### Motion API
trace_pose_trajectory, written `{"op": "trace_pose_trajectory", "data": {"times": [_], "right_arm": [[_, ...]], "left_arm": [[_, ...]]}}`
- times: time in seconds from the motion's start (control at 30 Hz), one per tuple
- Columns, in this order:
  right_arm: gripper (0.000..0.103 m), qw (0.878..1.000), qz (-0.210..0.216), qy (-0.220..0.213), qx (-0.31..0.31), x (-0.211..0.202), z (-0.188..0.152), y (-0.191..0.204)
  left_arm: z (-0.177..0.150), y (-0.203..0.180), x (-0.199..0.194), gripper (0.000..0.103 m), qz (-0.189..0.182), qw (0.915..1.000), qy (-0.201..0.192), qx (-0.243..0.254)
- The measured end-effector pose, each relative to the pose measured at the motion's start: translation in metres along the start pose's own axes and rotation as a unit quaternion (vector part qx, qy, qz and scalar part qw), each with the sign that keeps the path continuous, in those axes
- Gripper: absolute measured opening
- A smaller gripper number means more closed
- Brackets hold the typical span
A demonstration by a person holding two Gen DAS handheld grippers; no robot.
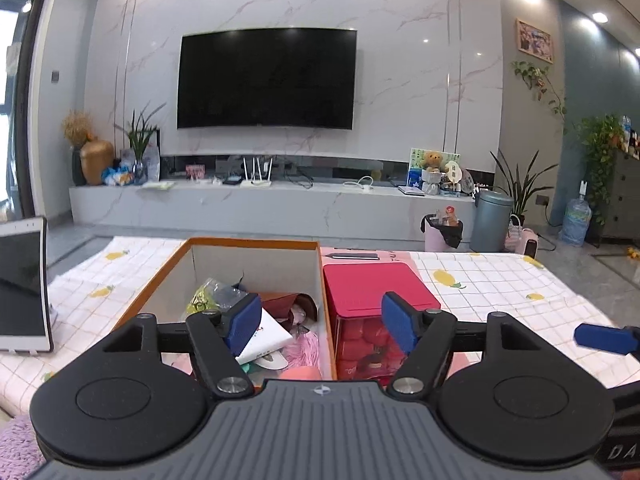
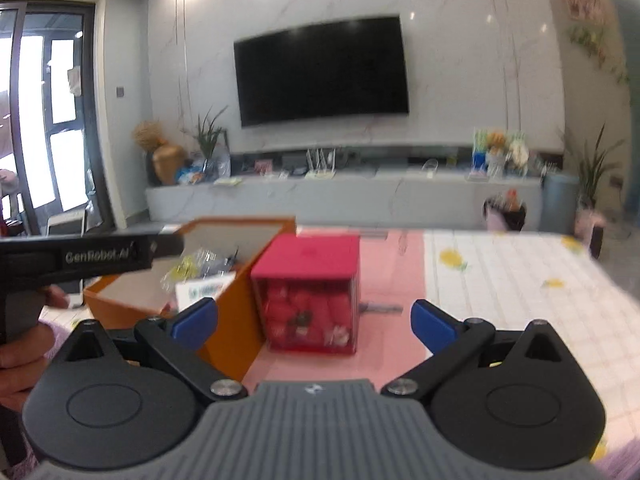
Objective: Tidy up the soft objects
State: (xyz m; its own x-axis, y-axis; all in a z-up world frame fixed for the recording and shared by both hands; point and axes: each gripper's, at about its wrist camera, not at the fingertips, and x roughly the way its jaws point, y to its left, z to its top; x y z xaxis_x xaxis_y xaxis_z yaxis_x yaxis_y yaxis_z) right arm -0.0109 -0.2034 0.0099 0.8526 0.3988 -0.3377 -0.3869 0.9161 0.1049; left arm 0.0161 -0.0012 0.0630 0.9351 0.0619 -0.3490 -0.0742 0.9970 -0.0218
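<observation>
An orange box (image 1: pixel 256 245) with white inner walls stands on the table. It holds mixed items, among them a pink fluffy piece (image 1: pixel 306 354), a white card (image 1: pixel 266 338) and a yellow-green packet (image 1: pixel 204 294). Right beside it stands a clear box with a red lid (image 1: pixel 372 284), packed with red soft pieces. My left gripper (image 1: pixel 322 322) hovers open over the seam between the two boxes, nothing between its blue pads. My right gripper (image 2: pixel 316 326) is open and empty in front of the red-lidded box (image 2: pixel 316 264), with the orange box (image 2: pixel 236 320) to its left.
A tablet (image 1: pixel 22 284) stands at the left on the lemon-print checked cloth (image 1: pixel 500 280). A pink mat (image 2: pixel 392 280) lies under the red-lidded box. Purple knitted fabric (image 1: pixel 16 444) shows at the near left. A hand (image 2: pixel 20 360) holds the left gripper's handle.
</observation>
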Motion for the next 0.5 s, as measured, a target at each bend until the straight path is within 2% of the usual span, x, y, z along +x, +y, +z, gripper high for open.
{"op": "trace_pose_trajectory", "data": {"times": [0.1, 0.2, 0.5], "right_arm": [[0.101, 1.0, 0.004, 0.024, 0.008, 0.01, -0.008, -0.003], [0.101, 0.999, -0.004, 0.032, -0.011, 0.015, -0.017, -0.002], [0.101, 0.999, 0.013, 0.039, -0.036, 0.015, -0.04, 0.003]], "left_arm": [[-0.008, -0.01, -0.001, 0.081, -0.004, 0.9999, -0.001, 0.012], [-0.015, -0.015, 0.001, 0.081, -0.006, 0.9999, 0.001, 0.016], [-0.032, -0.025, 0.0, 0.085, -0.011, 0.9996, 0.0, 0.025]]}}
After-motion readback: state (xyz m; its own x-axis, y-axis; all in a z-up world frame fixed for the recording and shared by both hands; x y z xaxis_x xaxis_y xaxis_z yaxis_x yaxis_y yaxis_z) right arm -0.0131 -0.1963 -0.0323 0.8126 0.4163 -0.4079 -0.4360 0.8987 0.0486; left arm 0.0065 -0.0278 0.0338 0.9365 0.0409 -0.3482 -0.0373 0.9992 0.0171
